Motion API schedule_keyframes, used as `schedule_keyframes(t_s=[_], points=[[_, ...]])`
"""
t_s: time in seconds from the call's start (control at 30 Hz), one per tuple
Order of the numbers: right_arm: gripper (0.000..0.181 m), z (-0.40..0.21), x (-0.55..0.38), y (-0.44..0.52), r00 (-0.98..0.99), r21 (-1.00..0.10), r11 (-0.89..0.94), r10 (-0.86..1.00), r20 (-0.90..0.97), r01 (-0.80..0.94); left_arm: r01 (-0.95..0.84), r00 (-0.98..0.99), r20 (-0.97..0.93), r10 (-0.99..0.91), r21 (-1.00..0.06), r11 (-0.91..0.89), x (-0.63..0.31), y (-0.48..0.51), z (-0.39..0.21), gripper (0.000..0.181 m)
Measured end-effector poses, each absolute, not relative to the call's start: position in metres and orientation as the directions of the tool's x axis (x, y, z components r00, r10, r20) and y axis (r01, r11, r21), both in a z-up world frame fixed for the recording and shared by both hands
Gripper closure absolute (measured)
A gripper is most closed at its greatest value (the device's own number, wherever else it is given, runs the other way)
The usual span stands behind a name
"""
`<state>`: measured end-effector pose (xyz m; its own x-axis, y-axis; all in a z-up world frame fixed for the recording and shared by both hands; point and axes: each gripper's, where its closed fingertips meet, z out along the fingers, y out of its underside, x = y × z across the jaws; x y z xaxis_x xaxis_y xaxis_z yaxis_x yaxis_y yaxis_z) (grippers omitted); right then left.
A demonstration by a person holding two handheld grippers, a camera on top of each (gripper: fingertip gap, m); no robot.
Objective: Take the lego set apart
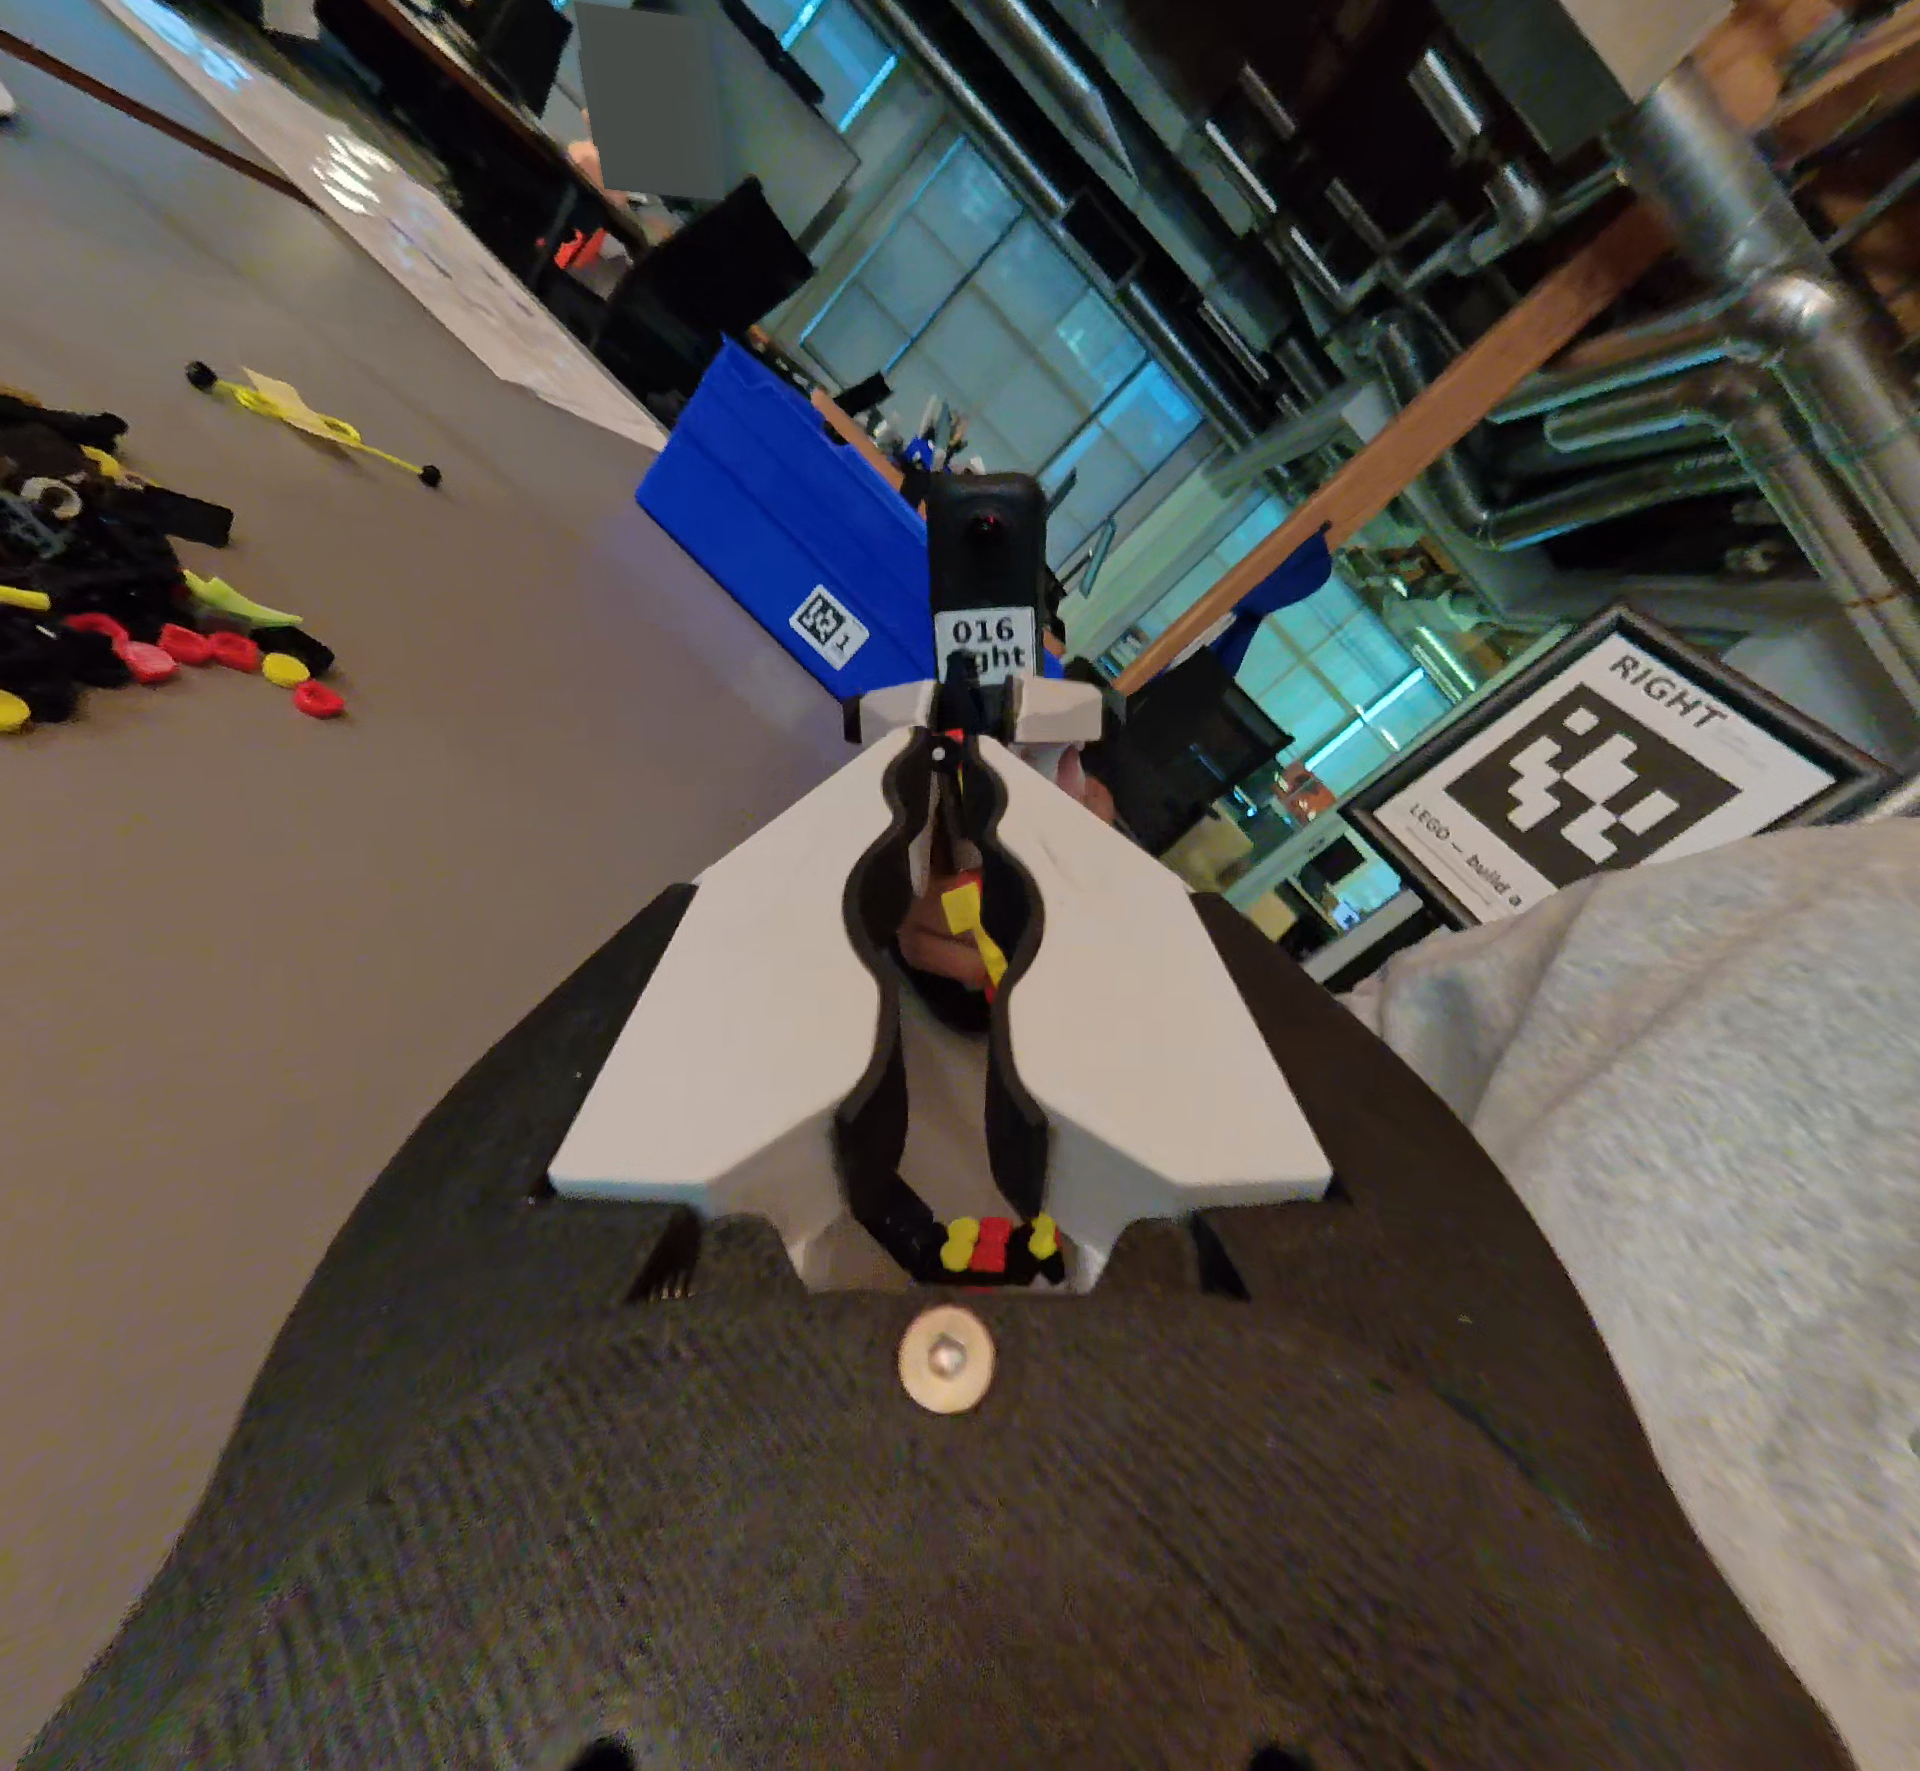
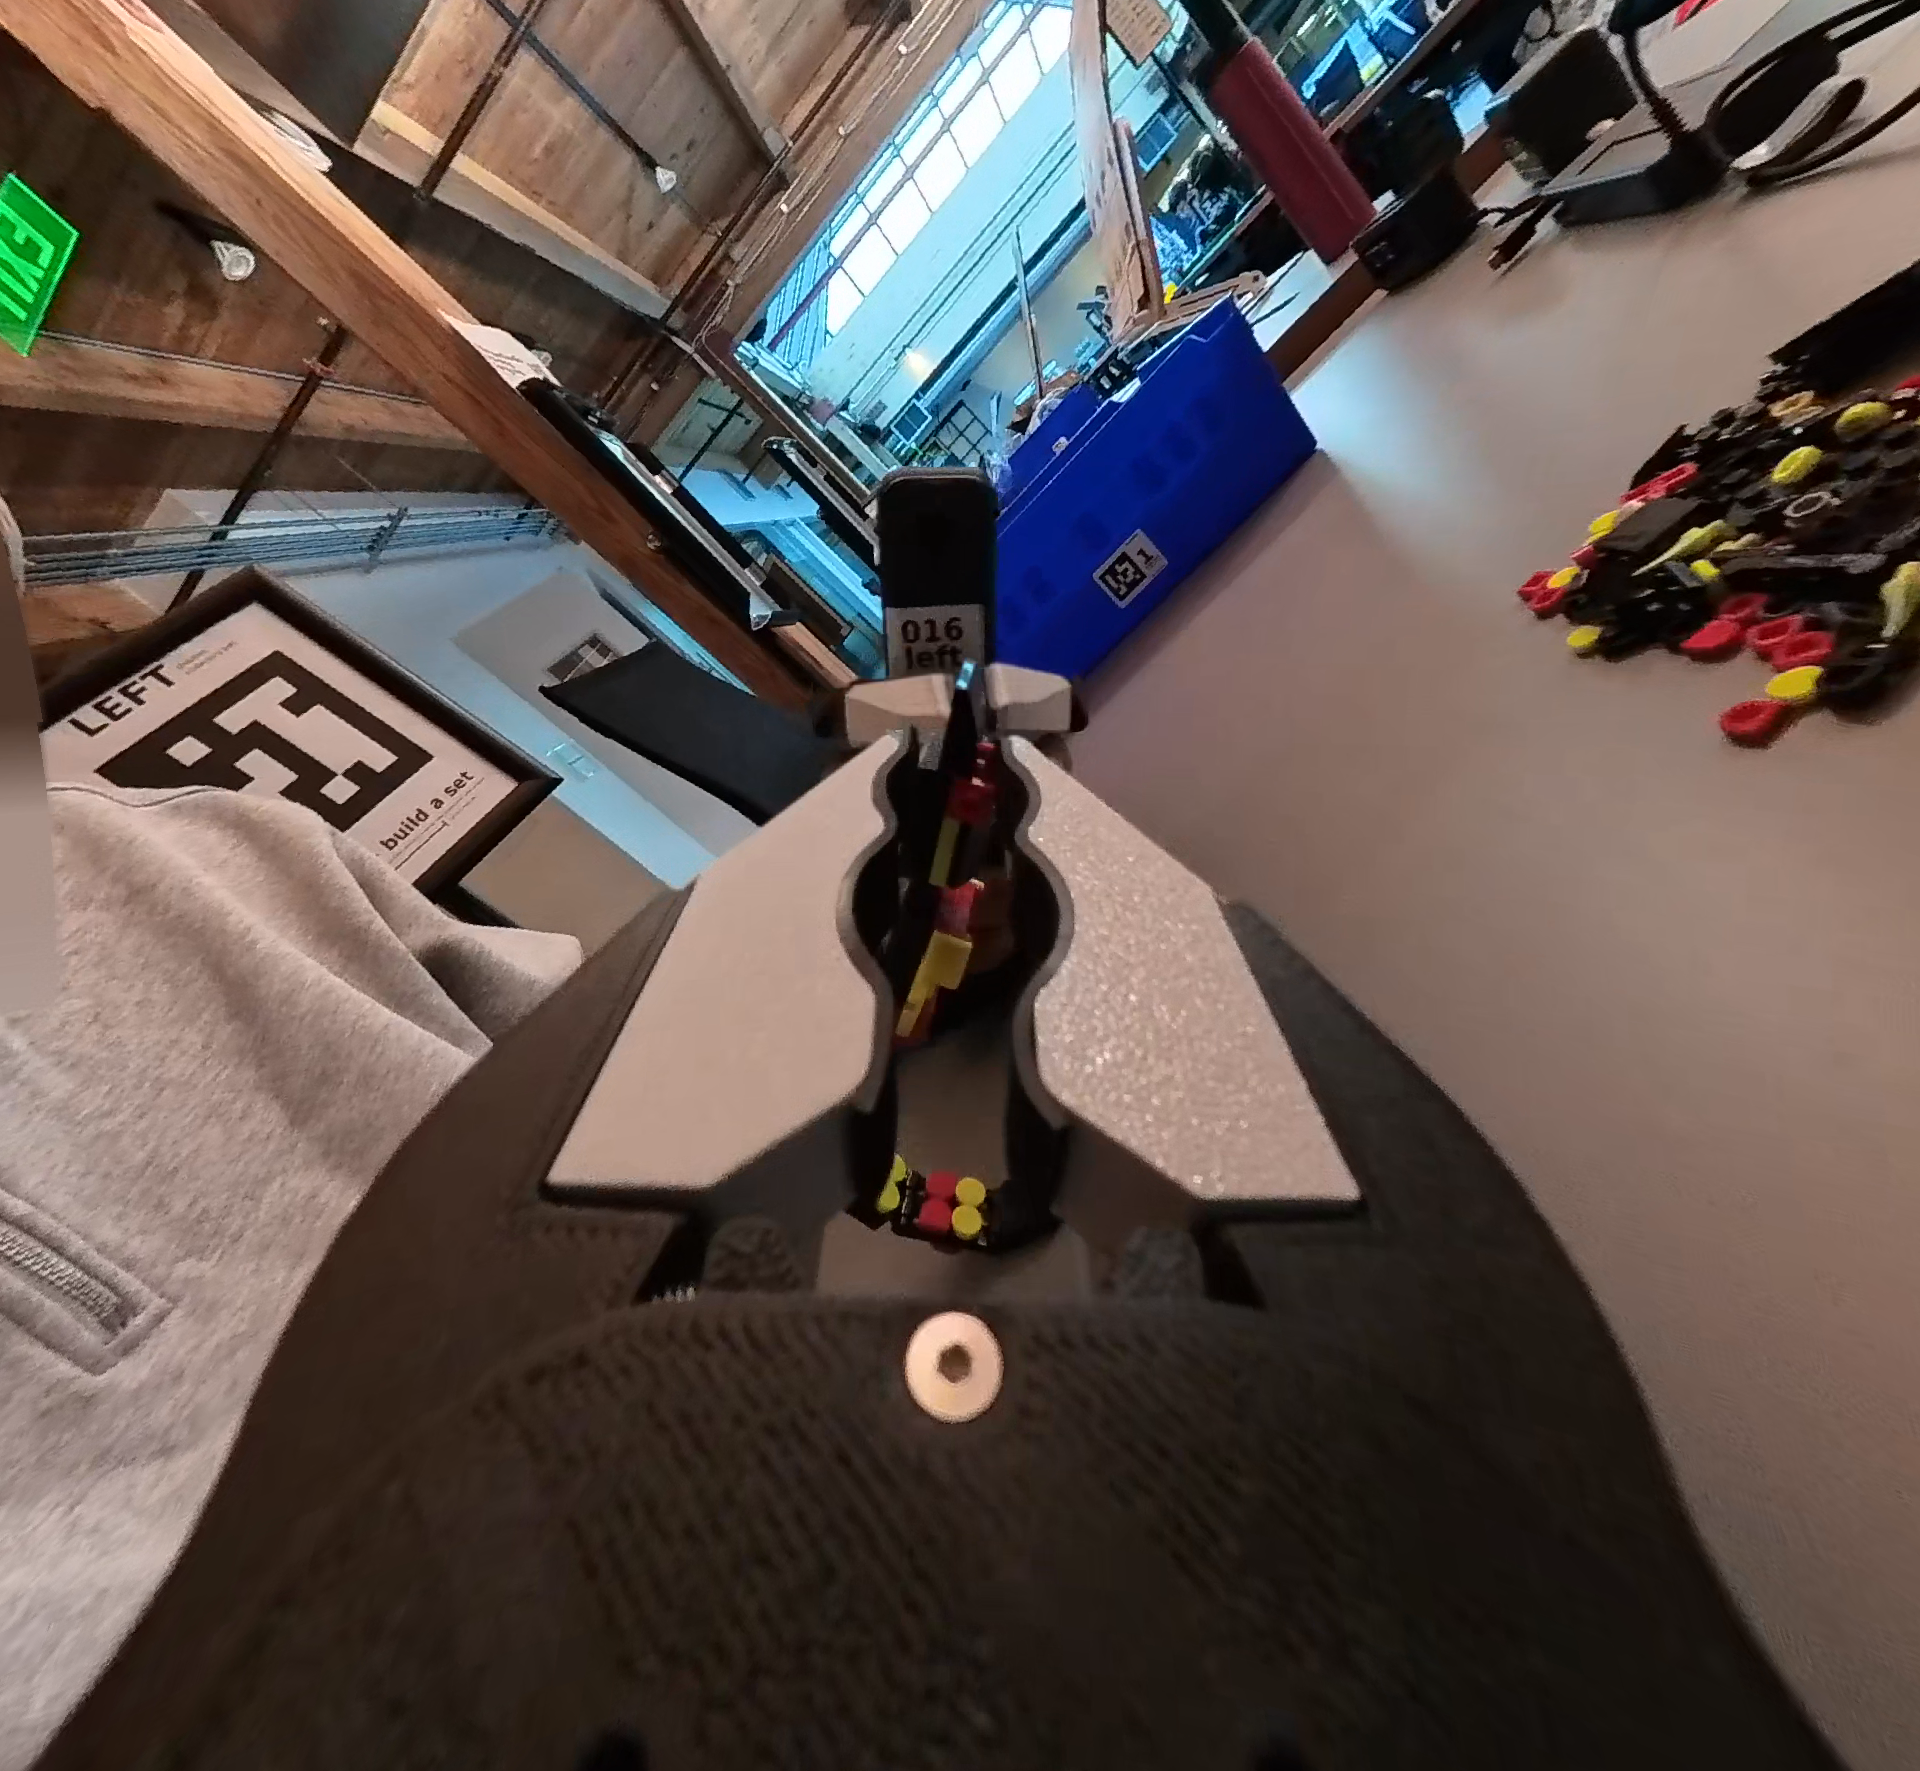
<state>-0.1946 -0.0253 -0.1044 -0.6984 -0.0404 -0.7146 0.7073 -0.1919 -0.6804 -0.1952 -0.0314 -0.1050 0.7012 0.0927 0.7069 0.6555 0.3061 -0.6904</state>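
A thin lego assembly of black, yellow and red pieces (image 1: pixel 974 926) is held in the air above the grey table (image 1: pixel 436 786). My left gripper (image 1: pixel 954 747) is shut on one end of it. My right gripper (image 2: pixel 961 747) is shut on the other end of the same assembly (image 2: pixel 943 900). The two grippers face each other tip to tip: the right one (image 1: pixel 977 708) shows just past my left fingertips, and the left one (image 2: pixel 956 698) shows just past my right fingertips. A pile of loose black, red and yellow lego parts (image 1: pixel 104 599) lies on the table (image 2: pixel 1455 890); it also shows in the right wrist view (image 2: pixel 1745 568).
A yellow axle piece with black ends (image 1: pixel 312 422) lies beyond the pile. A blue bin (image 1: pixel 790 516) stands at the table's far edge, also seen in the right wrist view (image 2: pixel 1153 464). Framed marker signs (image 1: pixel 1590 776) (image 2: pixel 270 755) and a person's grey sleeve (image 1: pixel 1714 1150) are close by. My left and right fingertips are right by each other.
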Motion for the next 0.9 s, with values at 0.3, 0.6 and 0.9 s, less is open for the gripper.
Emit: schedule_keyframes(t_s=[0.3,0.6,0.9], points=[[0.17,-0.105,-0.189,-0.029,-0.703,-0.688,-0.162,-0.058,-0.709,0.708,0.69,0.69,0.722,0.054,-0.678,0.251,-0.188,-0.025,-0.11,0.175],[0.17,-0.103,-0.185,-0.03,-0.688,-0.673,-0.151,-0.098,-0.719,0.724,0.66,0.724,0.688,0.049,-0.712,0.241,-0.184,-0.024,-0.108,0.176],[0.17,-0.098,-0.168,-0.032,-0.603,-0.608,-0.065,-0.255,-0.756,0.791,0.512,0.85,0.525,0.051,-0.845,0.154,-0.165,-0.025,-0.102,0.176]])
